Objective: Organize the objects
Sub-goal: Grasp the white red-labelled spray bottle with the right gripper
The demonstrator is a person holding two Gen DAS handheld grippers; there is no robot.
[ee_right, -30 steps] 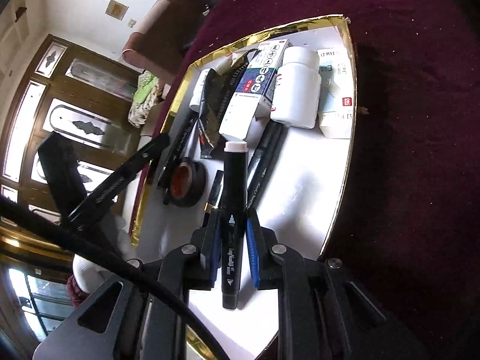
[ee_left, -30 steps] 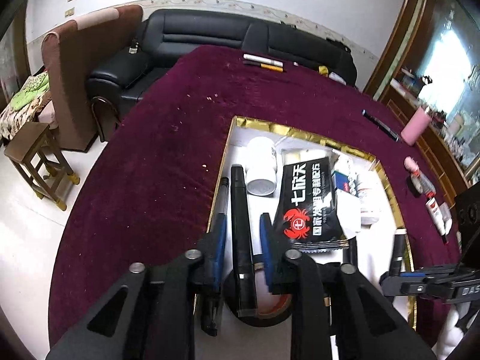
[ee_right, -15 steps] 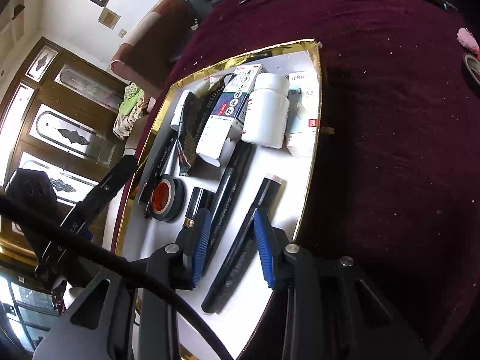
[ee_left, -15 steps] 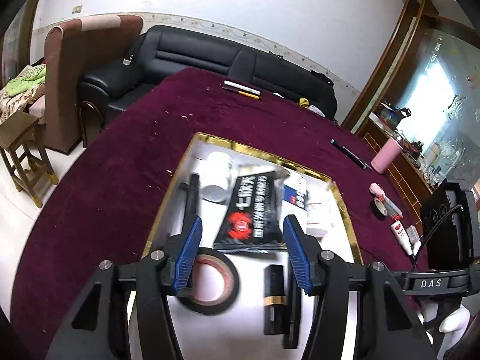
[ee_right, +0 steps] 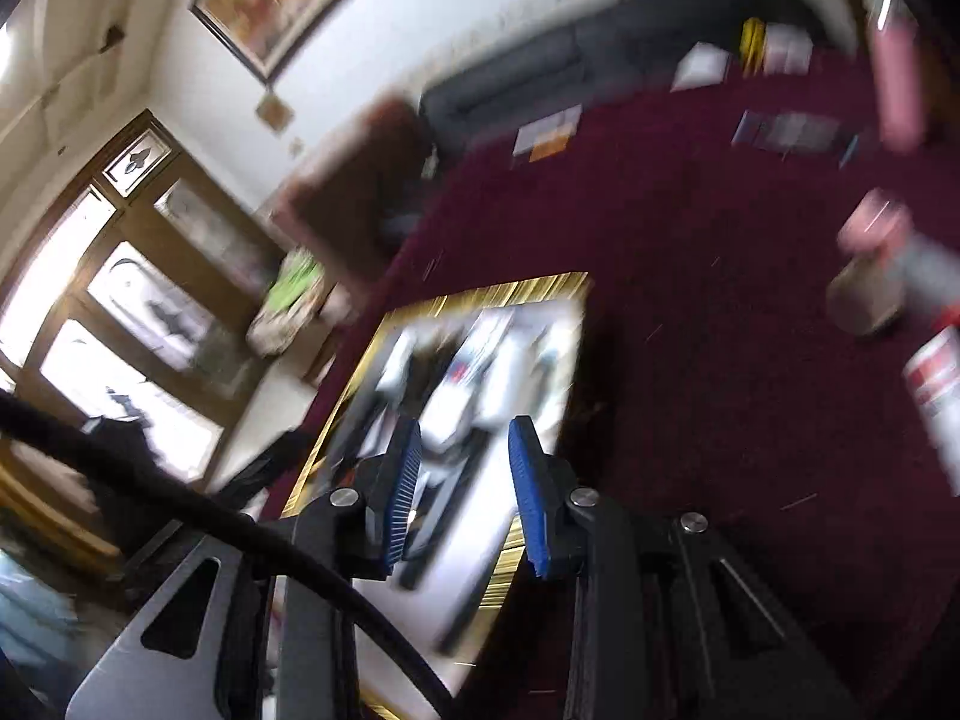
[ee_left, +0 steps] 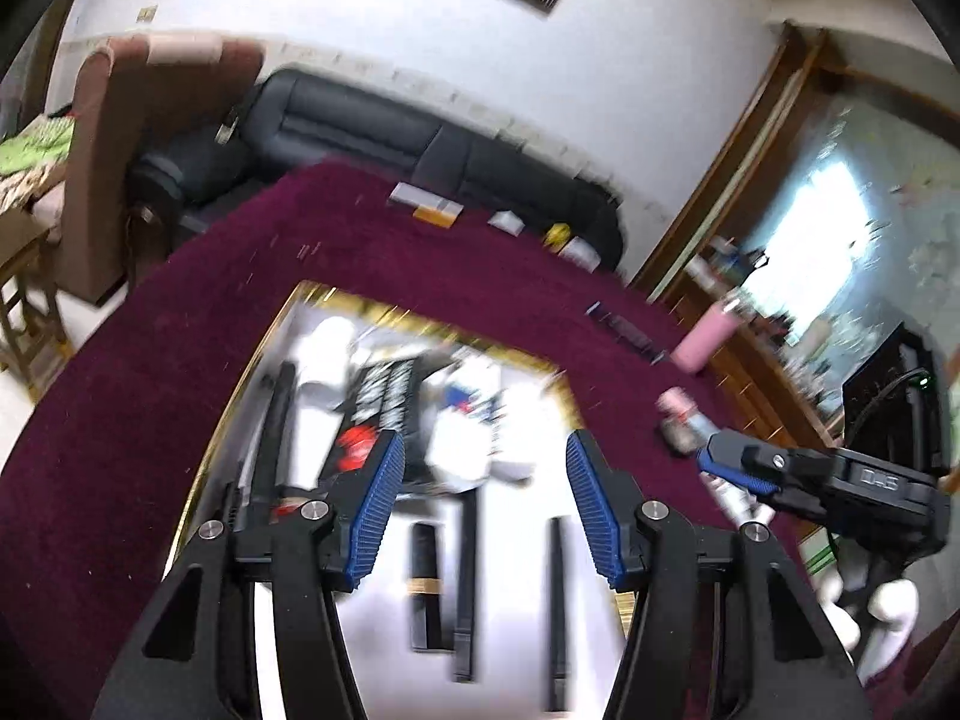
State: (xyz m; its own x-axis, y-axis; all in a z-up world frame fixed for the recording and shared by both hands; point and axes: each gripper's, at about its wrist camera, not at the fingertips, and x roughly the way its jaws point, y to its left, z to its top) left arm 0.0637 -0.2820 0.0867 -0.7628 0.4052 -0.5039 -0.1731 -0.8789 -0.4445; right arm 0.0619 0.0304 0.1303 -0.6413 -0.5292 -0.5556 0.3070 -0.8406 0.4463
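A white tray with a gold rim (ee_left: 312, 294) lies on the dark red tablecloth (ee_left: 198, 324) and holds several things: black markers (ee_left: 465, 576), a white bottle (ee_left: 327, 348), a black packet (ee_left: 384, 396) and boxes. My left gripper (ee_left: 483, 498) is open and empty, raised above the tray's near end. My right gripper (ee_right: 462, 480) is open and empty, above the tray's edge (ee_right: 510, 546); it also shows in the left wrist view (ee_left: 738, 468). Both views are blurred by motion.
Loose items lie on the cloth beyond the tray: pens (ee_left: 426, 204), a dark marker (ee_left: 624, 333), a pink bottle (ee_left: 702, 339), tubes (ee_right: 936, 384) and a tape roll (ee_right: 864, 294). A black sofa (ee_left: 420, 150) and a brown chair (ee_left: 102, 156) stand behind the table.
Both grippers let go of their black markers, which now lie in the tray. Both have opened wide, lifted and pulled back from the tray.
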